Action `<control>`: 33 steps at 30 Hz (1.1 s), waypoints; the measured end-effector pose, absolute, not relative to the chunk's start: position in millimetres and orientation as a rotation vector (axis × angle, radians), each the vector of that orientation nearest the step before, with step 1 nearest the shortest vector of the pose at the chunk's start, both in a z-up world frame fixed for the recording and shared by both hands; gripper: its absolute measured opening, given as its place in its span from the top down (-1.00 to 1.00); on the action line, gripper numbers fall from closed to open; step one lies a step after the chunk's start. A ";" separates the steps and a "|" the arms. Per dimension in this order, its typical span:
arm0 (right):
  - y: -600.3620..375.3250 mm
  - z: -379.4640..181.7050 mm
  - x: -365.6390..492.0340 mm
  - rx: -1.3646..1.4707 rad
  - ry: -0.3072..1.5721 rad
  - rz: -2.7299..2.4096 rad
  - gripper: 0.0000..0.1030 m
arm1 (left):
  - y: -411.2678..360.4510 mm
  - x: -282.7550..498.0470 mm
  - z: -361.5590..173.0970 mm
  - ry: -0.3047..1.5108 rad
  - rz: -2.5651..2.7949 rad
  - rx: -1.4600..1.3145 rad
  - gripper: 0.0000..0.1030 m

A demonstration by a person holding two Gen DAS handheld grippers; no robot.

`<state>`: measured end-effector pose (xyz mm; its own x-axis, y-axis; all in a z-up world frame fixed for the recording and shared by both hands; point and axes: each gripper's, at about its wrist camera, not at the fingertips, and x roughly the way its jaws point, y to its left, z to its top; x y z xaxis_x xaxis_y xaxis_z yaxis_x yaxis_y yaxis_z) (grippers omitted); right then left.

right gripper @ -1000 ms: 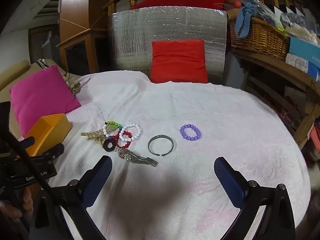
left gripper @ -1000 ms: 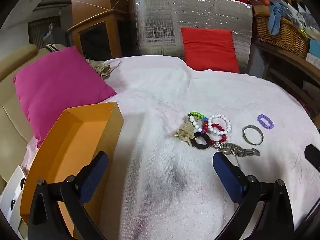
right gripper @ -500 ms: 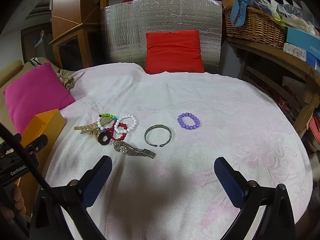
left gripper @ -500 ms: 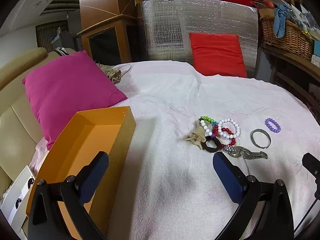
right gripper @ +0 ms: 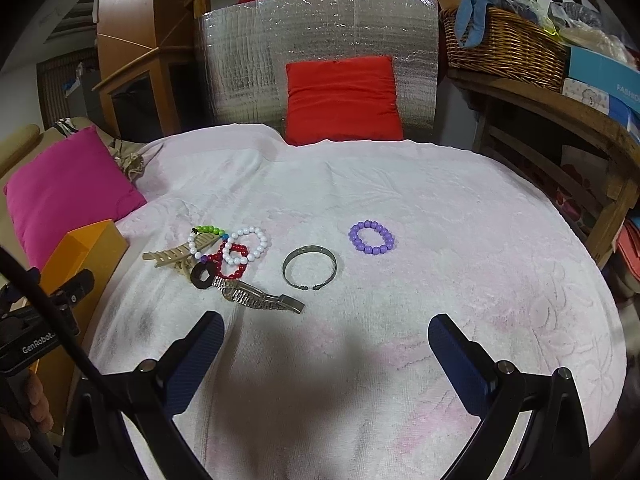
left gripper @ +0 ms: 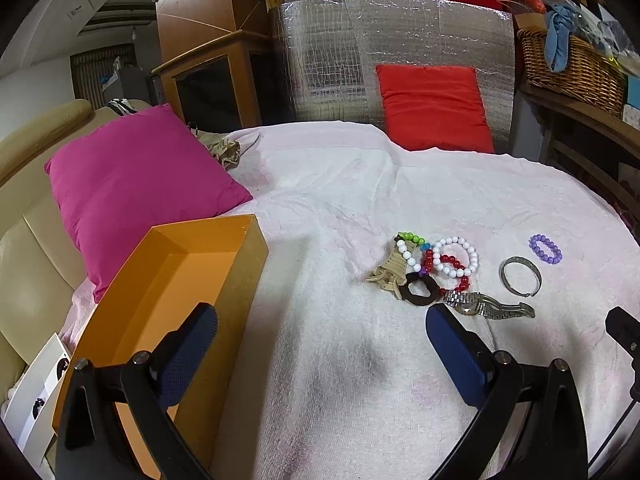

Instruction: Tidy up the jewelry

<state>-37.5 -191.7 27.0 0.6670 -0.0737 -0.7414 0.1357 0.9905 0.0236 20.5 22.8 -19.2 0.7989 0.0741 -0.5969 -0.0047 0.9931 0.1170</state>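
Observation:
Jewelry lies on a white towel (right gripper: 440,208). A purple bead bracelet (right gripper: 371,237) (left gripper: 545,248) lies apart on the right. A metal bangle (right gripper: 309,267) (left gripper: 520,281) lies beside a metal watch (right gripper: 260,299) (left gripper: 490,306). White (right gripper: 245,244) (left gripper: 456,257) and red (right gripper: 234,260) bead bracelets, a black ring (right gripper: 204,276) (left gripper: 418,289) and a beige hair clip (right gripper: 176,258) (left gripper: 389,274) lie in a cluster. An open, empty orange box (left gripper: 160,304) (right gripper: 86,244) stands at the left. My left gripper (left gripper: 320,356) and right gripper (right gripper: 326,360) are open, empty, above the towel's near part.
A pink cushion (left gripper: 136,188) lies behind the box. A red cushion (right gripper: 342,100) leans on a silver foil panel (right gripper: 320,52). A wicker basket (right gripper: 504,46) sits on a wooden shelf at the right. A beige sofa (left gripper: 28,248) is at the left.
Both grippers have drawn back and risen slightly, so the jewelry sits farther off and more of the orange box shows in the left view. Both stay open. Nothing on the towel moved.

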 end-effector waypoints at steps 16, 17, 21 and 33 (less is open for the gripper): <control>-193.7 26.1 -38.5 0.086 0.836 -0.120 -1.00 | 21.5 19.8 -20.7 0.647 0.043 0.119 -1.00; -193.8 26.1 -38.5 0.087 0.837 -0.120 -1.00 | 21.7 19.7 -20.6 0.647 0.043 0.119 -1.00; -193.9 25.9 -38.3 0.089 0.837 -0.120 -1.00 | 21.9 20.3 -20.9 0.650 0.045 0.118 -1.00; -195.9 24.5 -38.2 0.098 0.843 -0.121 -1.00 | 20.9 20.4 -21.3 0.655 0.043 0.123 -1.00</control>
